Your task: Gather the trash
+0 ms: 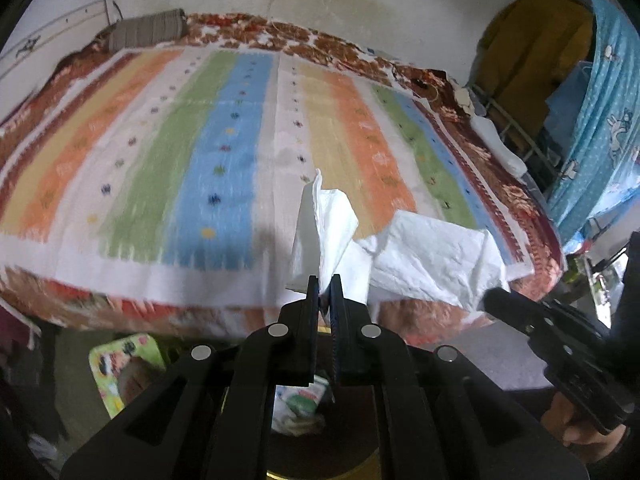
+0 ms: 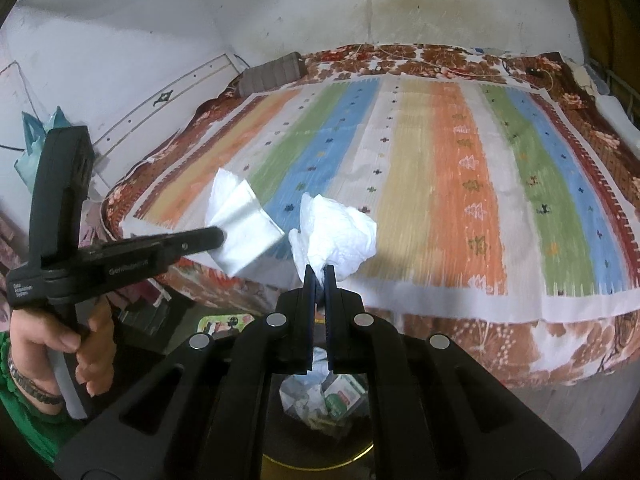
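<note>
My left gripper (image 1: 325, 280) is shut on a white paper tissue (image 1: 324, 224) held up in front of the bed's near edge; it also shows in the right wrist view (image 2: 242, 224), with the left gripper (image 2: 218, 236) at the left. My right gripper (image 2: 319, 272) is shut on a crumpled white tissue (image 2: 340, 236), which also shows in the left wrist view (image 1: 432, 256), with the right gripper (image 1: 492, 298) at the right. Below both grippers stands a bin (image 2: 360, 454) holding wrappers and crumpled paper (image 2: 320, 400).
A bed with a striped multicolour cover (image 2: 440, 184) fills the view ahead. A grey pillow (image 2: 272, 72) lies at its far end by the white wall. A blue curtain (image 1: 600, 120) hangs at the right. A colourful box (image 1: 120, 368) sits on the floor at the left.
</note>
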`<state>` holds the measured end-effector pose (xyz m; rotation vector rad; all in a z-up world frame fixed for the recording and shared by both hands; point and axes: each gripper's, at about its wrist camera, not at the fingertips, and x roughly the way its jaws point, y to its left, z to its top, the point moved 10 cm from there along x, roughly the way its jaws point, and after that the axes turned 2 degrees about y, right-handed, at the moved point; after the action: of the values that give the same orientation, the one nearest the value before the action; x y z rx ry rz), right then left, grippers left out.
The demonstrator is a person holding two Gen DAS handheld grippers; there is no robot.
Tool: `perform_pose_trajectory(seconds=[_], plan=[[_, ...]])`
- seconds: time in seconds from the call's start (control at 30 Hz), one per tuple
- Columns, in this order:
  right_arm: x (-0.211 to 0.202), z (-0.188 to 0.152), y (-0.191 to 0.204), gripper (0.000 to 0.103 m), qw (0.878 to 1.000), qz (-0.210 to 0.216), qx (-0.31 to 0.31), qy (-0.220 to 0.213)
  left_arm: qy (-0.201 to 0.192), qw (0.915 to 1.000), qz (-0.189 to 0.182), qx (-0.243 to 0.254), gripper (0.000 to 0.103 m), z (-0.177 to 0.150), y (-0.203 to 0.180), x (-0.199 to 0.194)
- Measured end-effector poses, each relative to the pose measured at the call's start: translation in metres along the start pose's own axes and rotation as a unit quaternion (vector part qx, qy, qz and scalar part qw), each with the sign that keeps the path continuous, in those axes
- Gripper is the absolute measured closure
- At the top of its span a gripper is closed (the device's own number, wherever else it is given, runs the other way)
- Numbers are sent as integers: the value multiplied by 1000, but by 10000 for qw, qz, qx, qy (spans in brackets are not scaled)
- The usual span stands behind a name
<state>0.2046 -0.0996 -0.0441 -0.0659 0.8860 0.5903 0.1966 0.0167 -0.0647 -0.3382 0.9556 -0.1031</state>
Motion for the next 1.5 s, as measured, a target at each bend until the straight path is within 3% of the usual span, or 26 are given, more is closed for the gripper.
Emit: perform_pose_trajectory(seconds=[0.3, 0.47, 0.67, 0.7, 0.73, 0.8, 1.07, 1.27, 1.4, 1.5], plan=[[7, -47, 13, 100, 9994, -9, -73, 337, 226, 9996, 156, 16, 99, -52, 7, -3], [19, -71, 15, 100, 9976, -128, -85, 675, 352, 9988, 341, 90, 98, -69, 8, 1], [37, -107, 13, 99, 9919, -237, 58, 1244, 787, 9957, 468, -133, 97, -94, 17, 20], [40, -112, 13, 97, 9910, -209, 123, 1319, 861, 9951, 461, -157, 85, -98, 18, 24], [42, -116, 12, 93, 9900, -174, 172, 1390, 938, 9945, 430, -201, 67, -102, 18, 26], [45, -119, 12, 85, 9892, -186, 185, 1442, 1023, 9934, 384, -335, 55, -105, 20, 31], [35, -112, 10, 77, 9915, -153, 244, 1266, 830, 9953, 428, -253, 50, -100, 20, 17], [13, -118, 16, 67, 9949, -108, 99, 1003, 604, 9972, 424, 135, 33, -110, 14, -4], [-7, -133, 20, 54, 9961, -74, -23, 881, 365, 9974, 378, 493, 16, -119, 6, -27], [-21, -141, 21, 45, 9971, -105, -104, 753, 295, 9981, 281, 465, 6, -128, 8, -40]])
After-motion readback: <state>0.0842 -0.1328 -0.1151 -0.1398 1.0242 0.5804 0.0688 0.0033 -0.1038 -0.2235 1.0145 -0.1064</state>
